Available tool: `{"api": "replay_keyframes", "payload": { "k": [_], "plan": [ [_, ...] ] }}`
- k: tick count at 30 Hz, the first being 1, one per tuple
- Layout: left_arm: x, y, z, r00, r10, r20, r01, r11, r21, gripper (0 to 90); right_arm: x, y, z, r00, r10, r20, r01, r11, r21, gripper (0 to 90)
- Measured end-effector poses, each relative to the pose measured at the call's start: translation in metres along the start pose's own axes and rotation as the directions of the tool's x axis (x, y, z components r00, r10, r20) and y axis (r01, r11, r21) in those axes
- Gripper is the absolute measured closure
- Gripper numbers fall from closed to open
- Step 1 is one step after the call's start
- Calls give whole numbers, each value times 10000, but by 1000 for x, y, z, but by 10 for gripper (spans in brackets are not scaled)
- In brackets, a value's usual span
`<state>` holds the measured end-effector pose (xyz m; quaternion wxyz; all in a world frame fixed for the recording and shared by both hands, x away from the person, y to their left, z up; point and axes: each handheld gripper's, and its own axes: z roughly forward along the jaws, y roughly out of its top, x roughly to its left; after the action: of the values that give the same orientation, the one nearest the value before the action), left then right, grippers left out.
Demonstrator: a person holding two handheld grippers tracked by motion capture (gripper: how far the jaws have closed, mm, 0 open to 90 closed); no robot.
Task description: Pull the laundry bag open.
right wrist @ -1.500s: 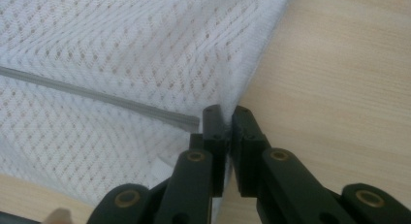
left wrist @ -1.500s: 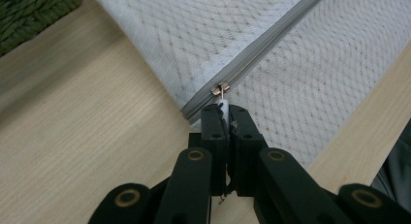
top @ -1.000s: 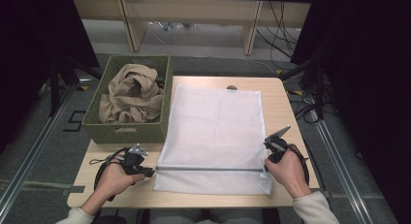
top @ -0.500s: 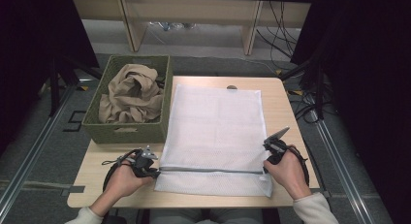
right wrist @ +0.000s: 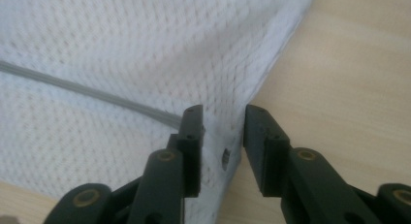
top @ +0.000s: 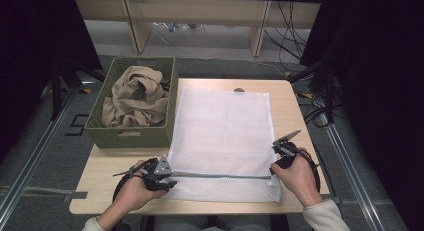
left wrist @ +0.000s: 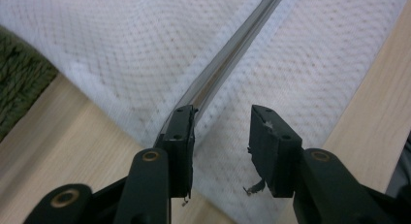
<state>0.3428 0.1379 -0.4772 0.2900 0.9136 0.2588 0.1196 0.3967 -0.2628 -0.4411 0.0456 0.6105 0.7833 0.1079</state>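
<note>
A white mesh bag [top: 222, 131] lies flat on the wooden table [top: 290, 106], with a grey zipper [top: 220, 175] running across it near the front edge. My left gripper [top: 169, 178] sits at the zipper's left end. Its jaws have just been opening and now stand apart over the mesh [left wrist: 222, 132], the zipper [left wrist: 228, 59] ending beside the left jaw. My right gripper [top: 274, 163] is at the bag's right edge. Its jaws have also just been opening [right wrist: 224, 132]; the bag's hem lies loose between them, and the zipper [right wrist: 72, 86] runs off to the left.
A green woven basket [top: 100, 133] stands at the table's left, holding a crumpled beige cloth [top: 135, 96]. Bare wood shows to the right of the bag and along the front left. Cables lie on the floor beyond the right side.
My left gripper has slid right along the front edge to the bag's left corner. The right hand has stayed where it was.
</note>
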Motion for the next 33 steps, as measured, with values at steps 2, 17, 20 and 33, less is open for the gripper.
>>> {"api": "replay_keyframes", "payload": {
  "k": [2, 17, 20, 33],
  "plan": [
    [-1, 2, 1, 9997, -17, -238, 2, 9980, -631, 606, 1, 0, -7, 9999, -6, -111, 0, 9987, -500, 686],
    [-3, 7, 9, 9855, -1689, -154, 1542, 9305, -3323, 406, 33, 18, -2, 9854, -1562, -676, 1513, 9858, -728, 664],
    [-1, 1, 10, 9873, -1557, -323, 1362, 9325, -3344, 392, 44, 22, 3, 9792, -1855, -818, 1804, 9814, -659, 652],
    [-4, -6, 17, 9731, -2300, -147, 2063, 8979, -3888, 373, 75, 33, 20, 9327, -3420, -1143, 3323, 9383, -959, 617]
  ]
}}
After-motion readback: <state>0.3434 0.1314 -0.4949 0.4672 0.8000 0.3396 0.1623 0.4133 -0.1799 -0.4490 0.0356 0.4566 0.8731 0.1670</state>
